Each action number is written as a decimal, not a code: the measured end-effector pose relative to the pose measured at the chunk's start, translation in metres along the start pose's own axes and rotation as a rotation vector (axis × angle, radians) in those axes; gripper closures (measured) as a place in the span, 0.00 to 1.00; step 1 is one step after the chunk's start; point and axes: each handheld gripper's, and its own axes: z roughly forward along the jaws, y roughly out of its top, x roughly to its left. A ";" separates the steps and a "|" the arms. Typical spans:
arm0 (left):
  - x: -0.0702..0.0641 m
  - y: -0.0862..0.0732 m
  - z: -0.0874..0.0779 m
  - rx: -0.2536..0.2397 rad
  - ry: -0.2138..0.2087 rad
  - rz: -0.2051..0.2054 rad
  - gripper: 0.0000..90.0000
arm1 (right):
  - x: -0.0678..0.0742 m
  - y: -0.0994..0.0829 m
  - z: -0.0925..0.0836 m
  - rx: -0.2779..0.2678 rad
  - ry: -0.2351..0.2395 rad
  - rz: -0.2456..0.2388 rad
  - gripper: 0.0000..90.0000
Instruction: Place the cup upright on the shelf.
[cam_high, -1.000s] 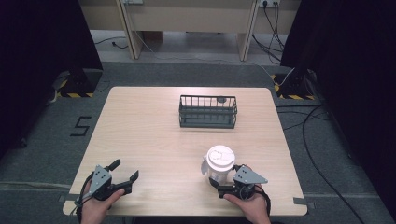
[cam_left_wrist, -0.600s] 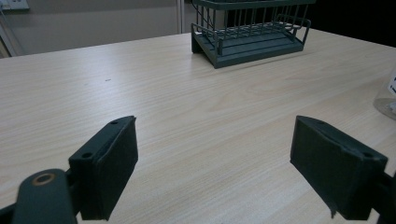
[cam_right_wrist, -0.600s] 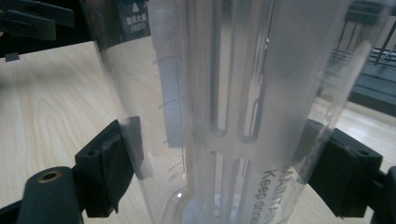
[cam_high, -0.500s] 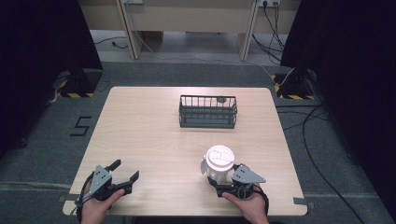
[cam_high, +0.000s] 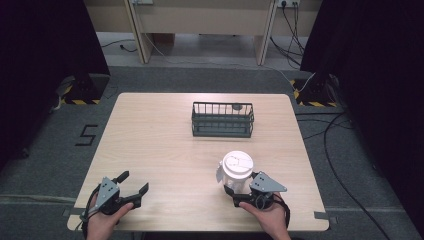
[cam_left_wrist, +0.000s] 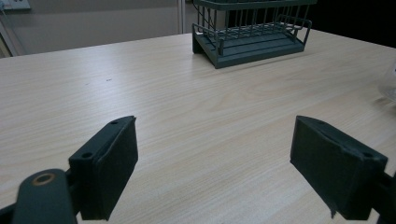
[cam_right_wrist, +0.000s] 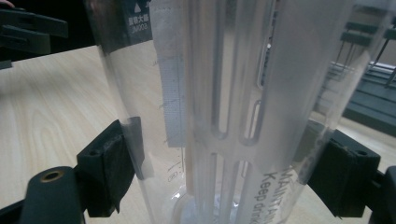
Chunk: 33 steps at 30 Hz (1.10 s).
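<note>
Between right gripper (cam_high: 236, 192) fingers, pitcher (cam_high: 237, 172) unmoved

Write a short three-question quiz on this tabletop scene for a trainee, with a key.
1. True or false: the right gripper is shut on the clear lidded bottle.
2. What stands at the far middle of the table? A) the wire basket B) a plate C) a kettle
3. Fill in: the left gripper is ____, with bare tabletop between its jaws.

Key: 1 true; 2 A; 3 open.
</note>
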 end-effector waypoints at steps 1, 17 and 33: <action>0.000 0.000 0.000 0.000 0.001 -0.001 0.16 | 0.000 0.001 0.000 0.002 -0.001 0.003 0.21; 0.001 -0.001 0.000 0.000 0.002 -0.010 0.16 | -0.017 0.016 0.008 0.000 -0.035 0.018 0.21; 0.001 0.000 -0.001 0.000 -0.001 -0.010 0.16 | -0.033 0.036 0.021 -0.002 -0.072 0.008 0.21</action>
